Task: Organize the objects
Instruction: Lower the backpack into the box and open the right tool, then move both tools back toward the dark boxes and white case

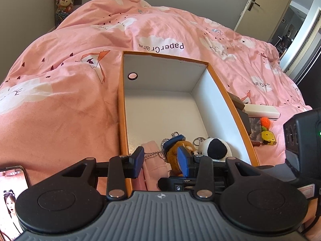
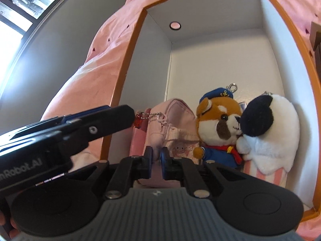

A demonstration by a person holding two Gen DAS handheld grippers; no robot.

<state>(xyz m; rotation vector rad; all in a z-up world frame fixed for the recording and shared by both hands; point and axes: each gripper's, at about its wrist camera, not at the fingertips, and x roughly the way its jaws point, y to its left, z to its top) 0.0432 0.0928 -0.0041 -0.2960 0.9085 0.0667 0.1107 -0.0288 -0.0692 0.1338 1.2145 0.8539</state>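
An orange box (image 1: 120, 100) with a white inside lies on the pink duvet. At its near end sit a pink pouch (image 2: 176, 116) with a bead chain, a dog plush in a blue cap (image 2: 218, 120) and a black-and-white plush (image 2: 276, 124). My right gripper (image 2: 156, 158) is low in the box. Its jaws stand nearly together, pinching the pouch's lower edge. My left gripper (image 1: 161, 160) hovers above the pouch (image 1: 154, 166) and the dog plush (image 1: 174, 150). Its jaws stand apart and press on nothing. In the right wrist view its tip (image 2: 128, 112) reaches in by the left wall.
A phone (image 1: 12, 190) with a lit screen lies on the duvet left of the box. Right of the box lie a white case (image 1: 260, 110), an orange knitted thing (image 1: 265, 121), a yellow tape measure (image 1: 267, 137) and dark boxes. The box's far half holds nothing.
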